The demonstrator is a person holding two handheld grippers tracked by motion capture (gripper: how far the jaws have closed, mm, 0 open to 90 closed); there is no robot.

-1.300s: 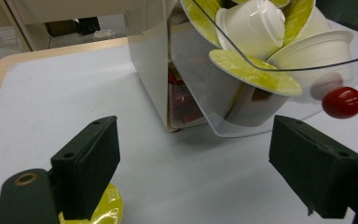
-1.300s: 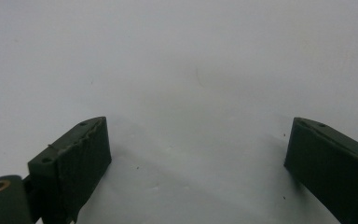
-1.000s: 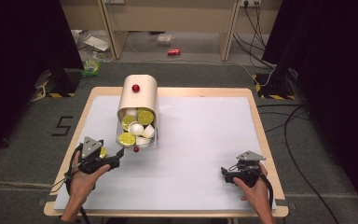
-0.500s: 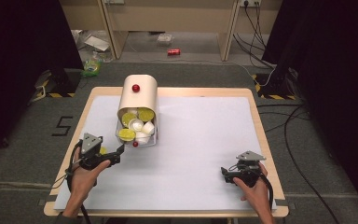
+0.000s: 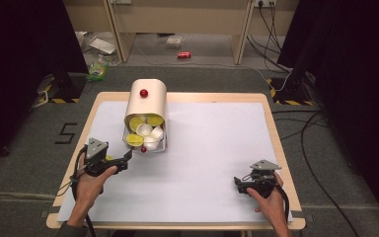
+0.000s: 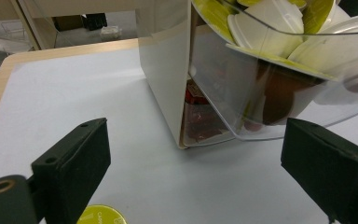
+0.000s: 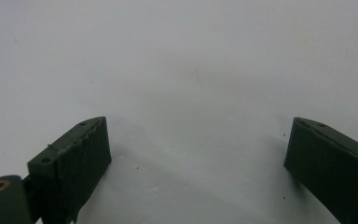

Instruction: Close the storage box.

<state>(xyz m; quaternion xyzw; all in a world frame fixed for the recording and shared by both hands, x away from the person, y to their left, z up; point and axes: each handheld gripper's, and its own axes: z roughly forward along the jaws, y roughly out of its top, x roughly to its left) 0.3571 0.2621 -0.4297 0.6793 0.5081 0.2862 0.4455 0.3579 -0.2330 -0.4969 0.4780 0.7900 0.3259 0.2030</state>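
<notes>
clear plastic forms the tilted drawer [image 6: 279,93] of the cream capsule dispenser [image 5: 147,101], seen at the upper right of the left gripper view and just left of centre in the high view; it is heaped with yellow and white coffee capsules [image 5: 145,131]. one yellow-lidded capsule [image 6: 100,215] lies on the white table sheet [image 5: 217,148] at the bottom left of the left gripper view, just by the left jaw. the left gripper [image 5: 121,165] has just been opening, its jaws wide apart with nothing between them. the right gripper [image 5: 242,183], at the lower right of the high view, is also held wide apart over bare sheet. the capsule is judged light, small and stiff at the rim, with a thin foil lid that could dent; it is best taken across its side walls under the rim. the drawer looks smooth and slippery, and is best moved by its red knob [image 5: 143,149]
</notes>
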